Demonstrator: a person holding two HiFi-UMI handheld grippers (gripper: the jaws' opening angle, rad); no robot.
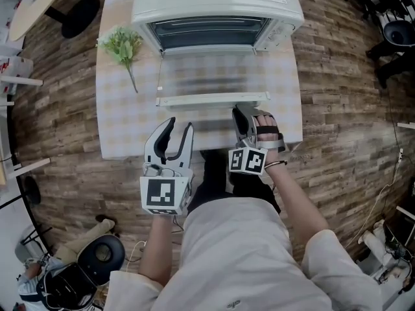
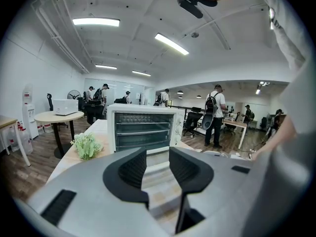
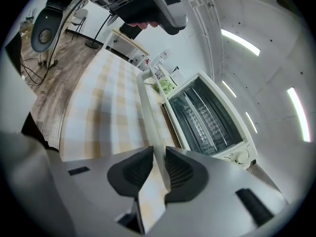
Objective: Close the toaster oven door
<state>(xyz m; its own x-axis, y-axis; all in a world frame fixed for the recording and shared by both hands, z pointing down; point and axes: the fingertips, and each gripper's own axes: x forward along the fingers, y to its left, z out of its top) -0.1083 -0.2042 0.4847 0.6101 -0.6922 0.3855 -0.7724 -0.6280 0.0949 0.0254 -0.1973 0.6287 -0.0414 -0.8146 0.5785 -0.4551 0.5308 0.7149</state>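
right gripper (image 1: 241, 115): clamped on door handle (image 1: 207, 98), bar lying 9-to-3, toaster oven (image 1: 217, 5) at 12 | left gripper (image 1: 179, 126): jaws apart, empty, farther, at 7

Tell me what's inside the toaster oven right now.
Inside the toaster oven, a wire rack spans the cavity, and no food shows on it. The back corners are too dim to judge, and in the head view the oven's top covers most of the interior.
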